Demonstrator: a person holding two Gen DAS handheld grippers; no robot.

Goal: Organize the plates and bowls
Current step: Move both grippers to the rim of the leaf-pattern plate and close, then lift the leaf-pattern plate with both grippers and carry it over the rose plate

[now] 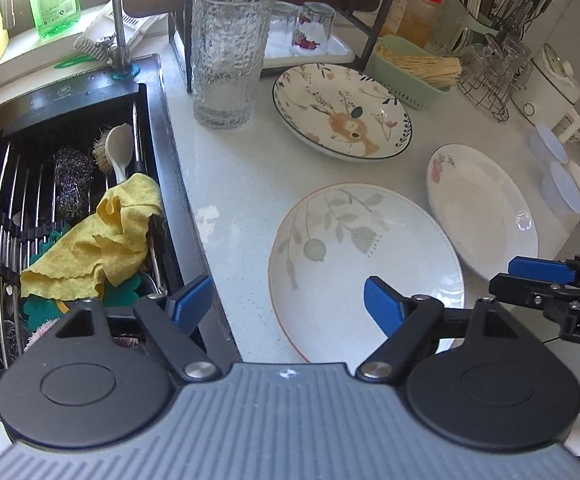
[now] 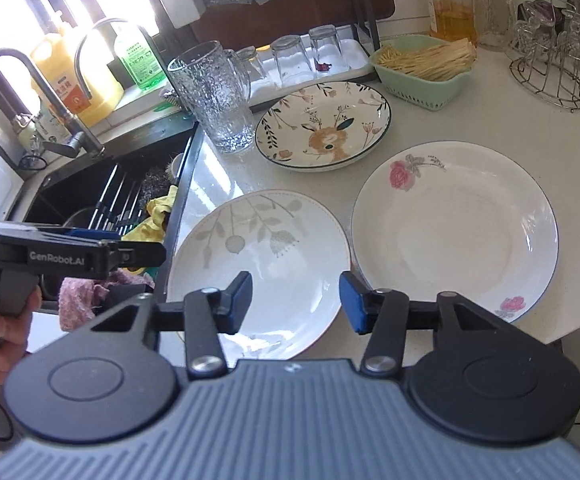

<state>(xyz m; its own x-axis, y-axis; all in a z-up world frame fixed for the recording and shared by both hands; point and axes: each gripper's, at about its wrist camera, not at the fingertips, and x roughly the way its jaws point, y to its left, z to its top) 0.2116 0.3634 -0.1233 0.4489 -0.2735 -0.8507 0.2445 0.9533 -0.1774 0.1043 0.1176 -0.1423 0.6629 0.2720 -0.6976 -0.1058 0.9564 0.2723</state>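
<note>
Just ahead of both tongs, three dishes lie flat on the pale surface (image 2: 226, 176): the leaf plate (image 2: 258, 268) nearest, the rose plate (image 2: 455, 228) touching it on the right tongs' side, and the deer bowl (image 2: 323, 126) farther off. The right tongs (image 2: 294, 302) hover spread over the leaf plate's near rim, pinching nothing. The left tongs (image 1: 288, 304) are spread too, one finger above that plate, the other toward the sink (image 1: 70, 200).

The risk, as I judge it, is glazed rims slipping from a shallow pinch, or the leaf plate scraping the rose plate when lifted. The textured glass (image 1: 229, 56) stands beyond the left tongs, near the sink edge, and a wide sweep could topple it. The surface's front edge runs close under the right tongs. Open room lies between the leaf plate and the deer bowl; the basket of sticks (image 2: 423, 66) and the wire rack (image 2: 549, 80) crowd the far side.
</note>
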